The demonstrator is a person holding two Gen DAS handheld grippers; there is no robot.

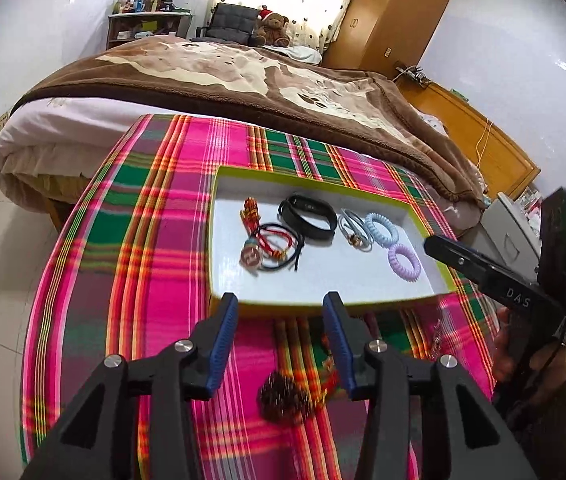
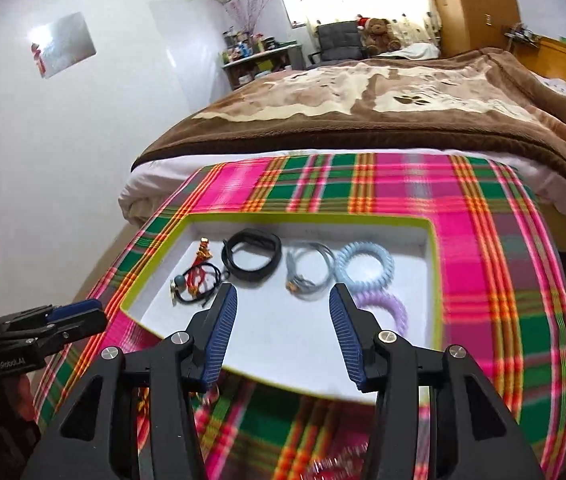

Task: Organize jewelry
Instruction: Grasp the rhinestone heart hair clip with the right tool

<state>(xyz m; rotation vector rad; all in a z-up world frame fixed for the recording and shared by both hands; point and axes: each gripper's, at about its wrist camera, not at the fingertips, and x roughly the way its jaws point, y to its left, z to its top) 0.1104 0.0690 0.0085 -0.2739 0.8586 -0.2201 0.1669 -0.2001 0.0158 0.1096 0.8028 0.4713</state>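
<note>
Plaid cloth point(image 1: 155, 248) bearing a green-rimmed tray point(image 1: 219, 240) with white floor, holding in a row: red cord charm point(image 1: 252, 216), black and red hair ties point(image 1: 283, 246), black band point(image 1: 307, 216), grey bracelet point(image 1: 355, 230), blue coil tie point(image 1: 381, 229), lilac coil tie point(image 1: 404, 262). Left gripper point(image 1: 281, 300) over the tray's near rim, jaws apart, nothing between them; a blurred brown pompom point(image 1: 285, 398) on the cloth below it. Right gripper point(image 1: 433, 245) at the tray's right edge; bed point(image 1: 223, 76) behind.

Jewelry laid out in our green-rimmed tray point(image 1: 219, 216)

We see red-and-black cord bracelets point(image 1: 273, 246) at left, a black fitness band point(image 1: 307, 218), a grey cord bracelet point(image 1: 353, 230), then blue point(image 1: 381, 229) and lilac coil hair ties point(image 1: 404, 262), all lying flat.
</note>
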